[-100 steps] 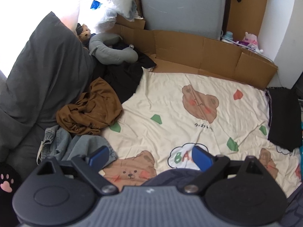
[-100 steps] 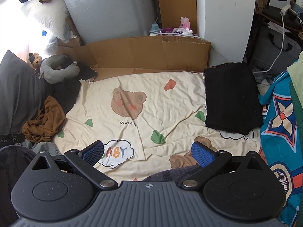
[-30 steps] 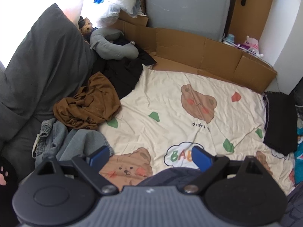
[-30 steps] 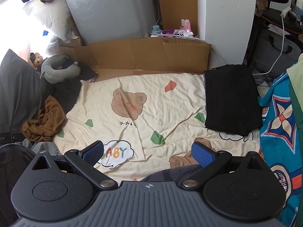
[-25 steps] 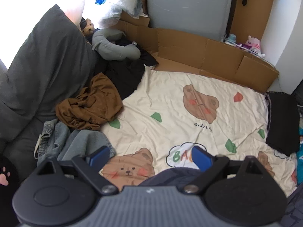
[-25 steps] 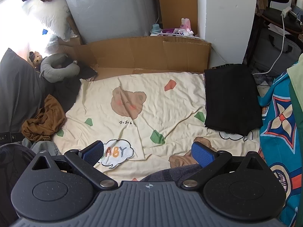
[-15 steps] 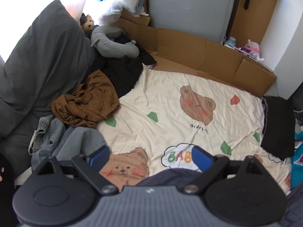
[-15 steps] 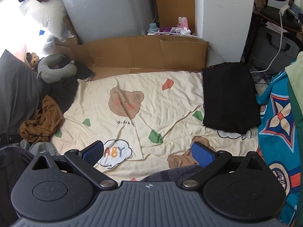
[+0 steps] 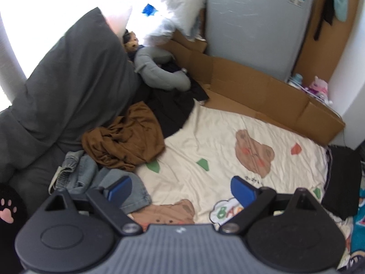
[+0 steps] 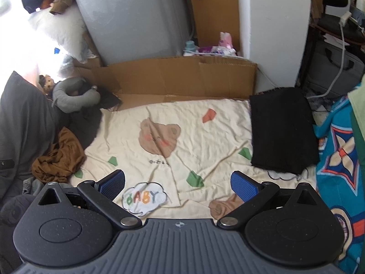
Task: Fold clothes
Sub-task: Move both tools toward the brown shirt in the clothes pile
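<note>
A crumpled brown garment (image 9: 124, 140) (image 10: 59, 159) lies at the left edge of the cream bear-print sheet (image 9: 228, 157) (image 10: 182, 141). Blue jeans (image 9: 91, 178) are bunched just below it, under my left gripper's left finger. A folded black garment (image 10: 281, 127) (image 9: 342, 178) rests flat on the sheet's right side. More dark clothing (image 9: 171, 107) is heaped behind the brown one. My left gripper (image 9: 181, 188) hovers open over the sheet's near left part, holding nothing. My right gripper (image 10: 178, 183) is open and empty above the "BABY" cloud print.
A large grey pillow (image 9: 63, 96) and a grey neck pillow (image 9: 159, 77) (image 10: 75, 96) crowd the left side. Flattened cardboard (image 9: 257, 96) (image 10: 182, 77) walls the far edge. A blue patterned blanket (image 10: 340, 166) borders the right. A white cable (image 10: 337, 57) hangs at the far right.
Both grippers have moved forward and lower toward the bed. The left view has swung toward the clothes pile at left, so the jeans now sit by its left finger. Both stayed open.
</note>
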Motion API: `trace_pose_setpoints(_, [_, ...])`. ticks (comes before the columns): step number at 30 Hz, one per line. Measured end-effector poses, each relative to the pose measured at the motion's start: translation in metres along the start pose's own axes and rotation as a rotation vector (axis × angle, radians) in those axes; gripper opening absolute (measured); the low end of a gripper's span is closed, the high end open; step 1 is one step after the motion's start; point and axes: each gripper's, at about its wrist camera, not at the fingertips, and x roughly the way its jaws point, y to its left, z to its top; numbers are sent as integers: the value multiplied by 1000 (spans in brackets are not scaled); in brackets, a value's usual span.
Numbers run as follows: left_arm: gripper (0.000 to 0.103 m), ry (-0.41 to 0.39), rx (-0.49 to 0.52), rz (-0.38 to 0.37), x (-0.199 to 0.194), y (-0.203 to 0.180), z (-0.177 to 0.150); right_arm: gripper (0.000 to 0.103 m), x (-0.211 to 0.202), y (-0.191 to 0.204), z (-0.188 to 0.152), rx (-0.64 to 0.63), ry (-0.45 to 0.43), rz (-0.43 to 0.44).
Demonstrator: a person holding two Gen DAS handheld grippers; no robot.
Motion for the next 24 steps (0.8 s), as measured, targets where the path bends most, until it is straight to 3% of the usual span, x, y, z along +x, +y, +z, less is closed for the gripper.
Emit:
trace_pose_setpoints(14, [95,-27,-126,107,40,81,25,102,43,18,11,-39,11,56])
trace_pose_setpoints(24, [95,-29,-170,129,97,113,35,102,114,38,17,-56,22,67])
